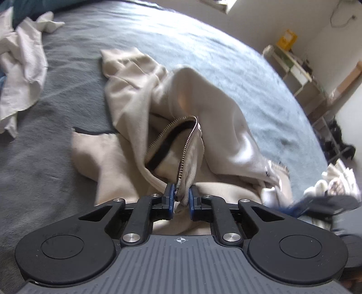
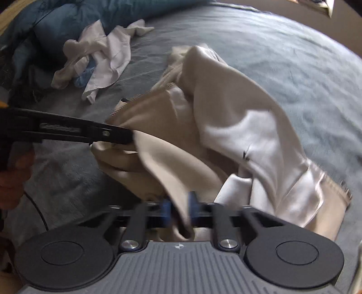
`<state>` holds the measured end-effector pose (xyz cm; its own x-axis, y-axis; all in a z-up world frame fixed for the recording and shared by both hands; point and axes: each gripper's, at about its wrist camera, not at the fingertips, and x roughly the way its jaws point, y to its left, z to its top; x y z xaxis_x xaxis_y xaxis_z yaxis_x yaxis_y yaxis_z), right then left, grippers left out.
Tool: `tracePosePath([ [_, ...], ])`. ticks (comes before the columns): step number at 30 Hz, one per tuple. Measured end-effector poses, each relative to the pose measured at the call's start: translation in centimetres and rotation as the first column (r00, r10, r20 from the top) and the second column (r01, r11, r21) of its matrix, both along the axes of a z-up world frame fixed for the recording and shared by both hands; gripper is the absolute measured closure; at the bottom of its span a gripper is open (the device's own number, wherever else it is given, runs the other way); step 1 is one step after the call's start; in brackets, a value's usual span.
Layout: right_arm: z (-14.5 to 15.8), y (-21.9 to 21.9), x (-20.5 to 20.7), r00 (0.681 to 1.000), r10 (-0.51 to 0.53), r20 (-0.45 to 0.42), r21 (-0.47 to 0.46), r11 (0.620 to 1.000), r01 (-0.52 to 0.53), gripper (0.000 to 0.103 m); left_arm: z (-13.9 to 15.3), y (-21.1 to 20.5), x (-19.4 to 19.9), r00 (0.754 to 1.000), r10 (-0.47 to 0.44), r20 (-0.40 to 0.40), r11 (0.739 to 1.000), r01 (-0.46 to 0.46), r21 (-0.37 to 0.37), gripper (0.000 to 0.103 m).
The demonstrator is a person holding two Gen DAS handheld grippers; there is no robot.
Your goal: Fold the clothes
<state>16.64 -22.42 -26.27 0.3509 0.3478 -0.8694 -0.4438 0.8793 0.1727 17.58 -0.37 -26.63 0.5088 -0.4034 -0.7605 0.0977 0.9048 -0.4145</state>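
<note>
Grey-blue bedding [image 1: 203,40] covers a wide bed that fills both views, with a pale wall and a shelf unit [image 1: 294,67] beyond its far edge. Seen from the left wrist, a cream zip-up sweatshirt [image 1: 140,90] lies crumpled in the middle of the bed, partly lifted into a ridge. Its metal zipper [image 1: 181,135] curves in an open loop with a dark band along the inner edge, and the lower end of that zipped edge runs straight down into the left gripper [image 1: 182,194]. The blue pads stand close together and pinch the fabric edge between them. A heap of white laundry [image 1: 20,74] sits at the left, well apart from the sweatshirt, and more pale items [image 1: 334,181] lie at the right edge.

From the right wrist the same sweatshirt [image 2: 237,117] shows its other side: a broad, brighter sleeve or panel draped towards the right, with a small dark mark on it. The right gripper [image 2: 178,210], blurred, has its 2 blue pads nearly together with a fold of cream cloth clamped between them. This view alone shows the left gripper [image 2: 122,135] from the side, reaching in from the left and biting the garment, with a hand [image 2: 13,176] behind it. White laundry [image 2: 101,54] and a dark blue duvet [image 2: 67,20] lie further back
</note>
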Motion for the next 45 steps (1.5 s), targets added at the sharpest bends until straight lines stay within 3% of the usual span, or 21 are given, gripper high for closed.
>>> tracePosePath([
  [4,2.3,-0.8,-2.2,0.999,0.003,-0.047,0.158,0.987,0.004,0.096,1.4,2.3,-2.5,0.999,0.035,0.016,0.998,-0.034,-0.056,0.093],
  [7,3.6,-1.4,-4.8,0.991,0.095,-0.093,0.340,0.939,-0.058,0.098,2.7,4.1,-5.2,0.998,0.064,0.013,0.993,-0.062,-0.105,0.093],
  [9,3.8,-0.9,-6.8,0.975,0.179,-0.131,0.375,0.920,-0.118,0.098,3.5,5.4,-7.2,0.997,0.075,-0.011,0.988,-0.076,-0.131,0.093],
  [11,3.7,0.0,-9.1,0.945,0.275,-0.175,0.383,0.904,-0.192,0.098,4.2,6.5,-9.6,0.996,0.072,-0.056,0.987,-0.079,-0.141,0.095],
  [16,2.7,2.8,-14.6,0.832,0.485,-0.269,0.393,0.844,-0.365,0.098,4.7,7.7,-15.8,0.977,0.034,-0.210,0.997,-0.047,-0.058,0.095],
  [20,-0.5,4.6,-16.8,0.777,0.524,-0.347,0.408,0.831,-0.378,0.098,2.8,7.9,-18.6,0.939,0.031,-0.343,1.000,-0.030,0.006,0.095],
  [22,-2.3,5.7,-17.8,0.756,0.539,-0.371,0.376,0.832,-0.408,0.098,1.4,8.2,-19.0,0.915,0.022,-0.403,0.999,-0.011,0.030,0.095],
  [24,-3.9,6.7,-18.3,0.766,0.507,-0.396,0.285,0.861,-0.422,0.095,0.0,8.7,-18.9,0.890,0.026,-0.456,0.998,0.002,0.059,0.093],
  [26,-4.0,6.9,-17.9,0.778,0.481,-0.404,0.247,0.877,-0.413,0.083,-0.2,9.6,-17.8,0.887,0.049,-0.459,0.997,-0.016,0.076,0.088],
  [27,-3.5,6.7,-17.4,0.786,0.474,-0.396,0.253,0.879,-0.403,0.078,-0.2,10.1,-17.2,0.889,0.060,-0.454,0.996,-0.026,0.081,0.079],
  [29,-0.9,5.2,-15.7,0.832,0.448,-0.328,0.313,0.882,-0.351,0.061,0.5,10.9,-15.6,0.917,0.082,-0.389,0.993,-0.043,0.108,0.062],
  [30,0.6,4.3,-14.5,0.859,0.421,-0.293,0.336,0.886,-0.319,0.059,1.0,11.3,-14.8,0.933,0.092,-0.349,0.991,-0.052,0.124,0.057],
  [34,5.4,1.2,-8.6,0.951,0.277,-0.138,0.392,0.897,-0.205,0.050,0.5,10.5,-9.3,0.976,0.071,-0.205,0.991,-0.045,0.126,0.052],
  [37,6.7,0.8,-2.9,0.988,0.148,0.036,0.311,0.938,-0.152,0.045,-1.5,7.6,-3.7,0.990,0.021,-0.142,0.995,-0.008,0.096,0.040],
  [39,6.9,1.7,0.9,0.984,0.080,0.159,0.219,0.969,-0.114,0.043,-2.8,5.7,0.1,0.995,-0.011,-0.099,0.997,0.018,0.076,0.039],
  [41,6.3,3.5,4.7,0.956,0.061,0.287,0.113,0.989,-0.097,0.037,-4.2,3.6,3.4,0.994,-0.048,-0.094,0.994,0.056,0.091,0.039],
  [43,5.1,6.4,8.0,0.927,0.106,0.359,0.030,0.992,-0.125,0.026,-5.3,1.8,5.6,0.993,-0.063,-0.104,0.982,0.080,0.171,0.039],
  [45,3.0,9.2,10.6,0.908,0.175,0.380,-0.080,0.984,-0.156,0.026,-6.3,0.0,7.0,0.989,-0.072,-0.127,0.952,0.107,0.287,0.040],
])
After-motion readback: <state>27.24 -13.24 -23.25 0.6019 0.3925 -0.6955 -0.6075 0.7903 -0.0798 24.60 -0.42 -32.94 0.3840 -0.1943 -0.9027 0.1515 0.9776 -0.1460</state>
